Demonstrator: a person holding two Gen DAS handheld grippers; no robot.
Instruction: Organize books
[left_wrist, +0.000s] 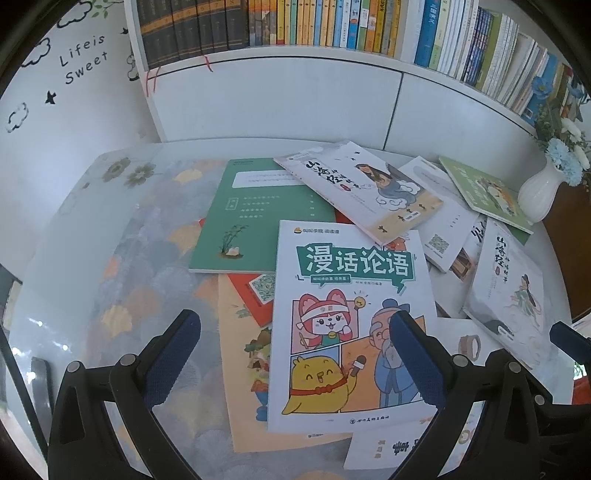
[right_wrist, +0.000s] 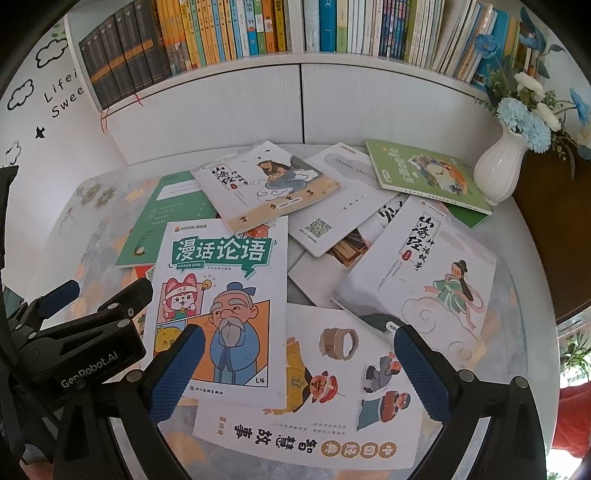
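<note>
Several thin books lie scattered and overlapping on the table. A white comic-cover book (left_wrist: 351, 317) (right_wrist: 221, 295) lies on top near the front. A green book (left_wrist: 255, 214) (right_wrist: 162, 214) lies behind it. Two white books with a cloud figure lie at the back (left_wrist: 362, 188) (right_wrist: 266, 184) and at the right (left_wrist: 506, 291) (right_wrist: 424, 280). A white book with upside-down title (right_wrist: 325, 391) lies nearest. My left gripper (left_wrist: 295, 354) is open above the comic book; it also shows in the right wrist view (right_wrist: 107, 291). My right gripper (right_wrist: 299, 365) is open over the nearest white book.
A white shelf (left_wrist: 295, 55) (right_wrist: 295, 59) full of upright books runs along the back wall. A white vase (left_wrist: 539, 195) (right_wrist: 498, 170) with blue flowers stands at the back right, beside a light green book (right_wrist: 424, 173). The tablecloth (left_wrist: 110, 258) is bare at the left.
</note>
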